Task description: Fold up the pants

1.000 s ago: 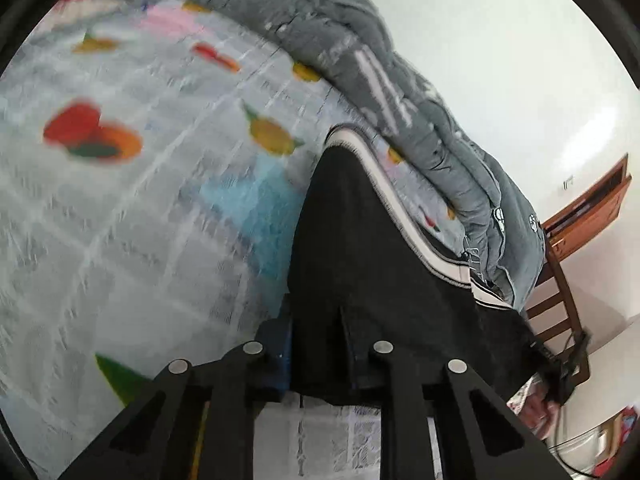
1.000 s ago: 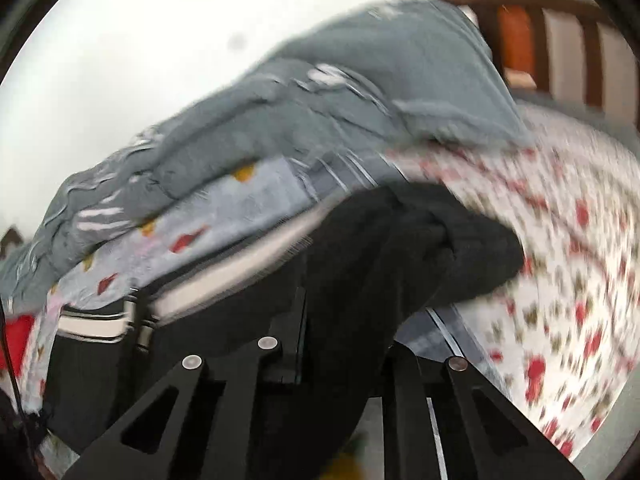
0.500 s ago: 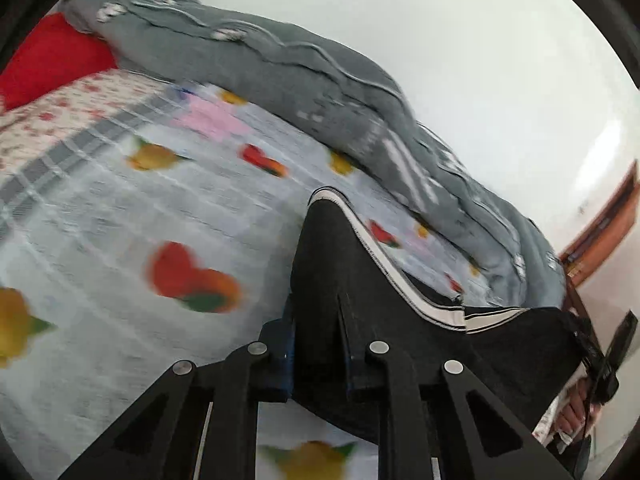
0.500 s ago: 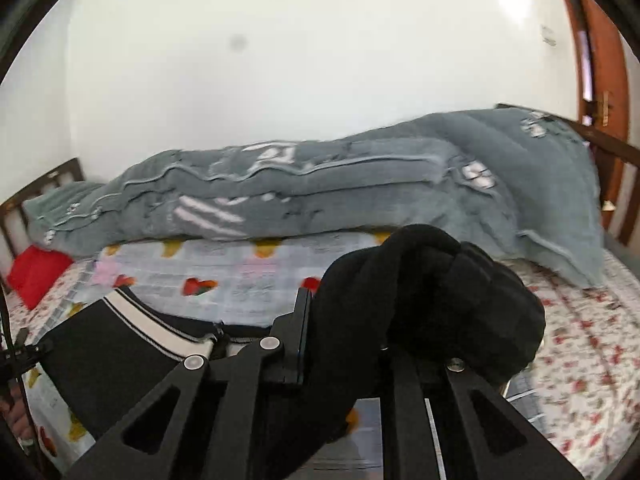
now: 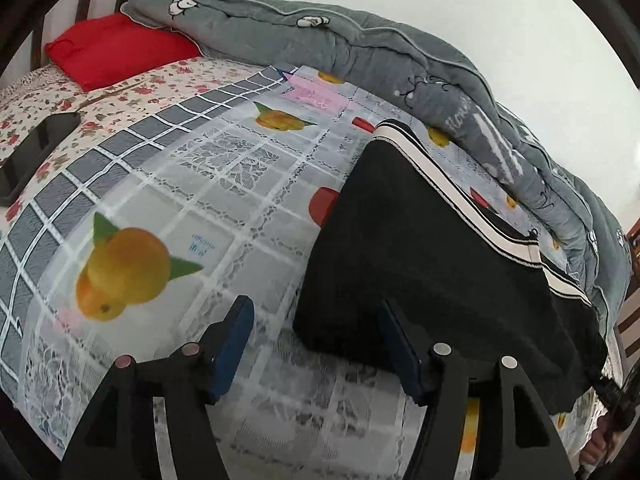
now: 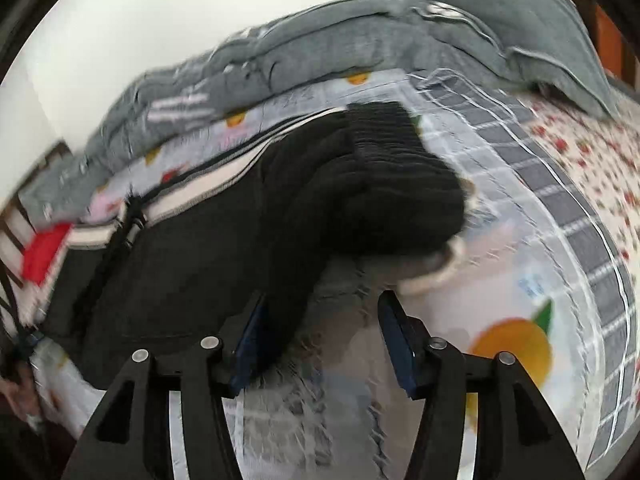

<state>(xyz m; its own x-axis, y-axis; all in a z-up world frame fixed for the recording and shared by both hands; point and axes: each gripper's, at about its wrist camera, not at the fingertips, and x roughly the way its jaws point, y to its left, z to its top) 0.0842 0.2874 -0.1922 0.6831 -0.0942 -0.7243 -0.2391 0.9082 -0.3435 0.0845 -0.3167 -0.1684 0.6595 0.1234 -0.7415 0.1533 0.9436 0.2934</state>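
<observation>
Grippers: left [image 5: 316, 344] and right [image 6: 320, 340] just opened, nothing pinched. Pants [image 5: 420, 264] dropped on bedsheet [image 5: 224, 216], bunched cuffs at two o'clock. Fold laid; next, regrip and fold again.

The bed [image 5: 132, 96] carries a fruit-print cloth [image 5: 224, 184]; on that cloth lie black pants [image 5: 420, 248], a grey quilt [image 5: 360, 52] behind it, a red pillow [image 5: 116, 54] and a dark phone [image 5: 36, 152] beside it.
</observation>
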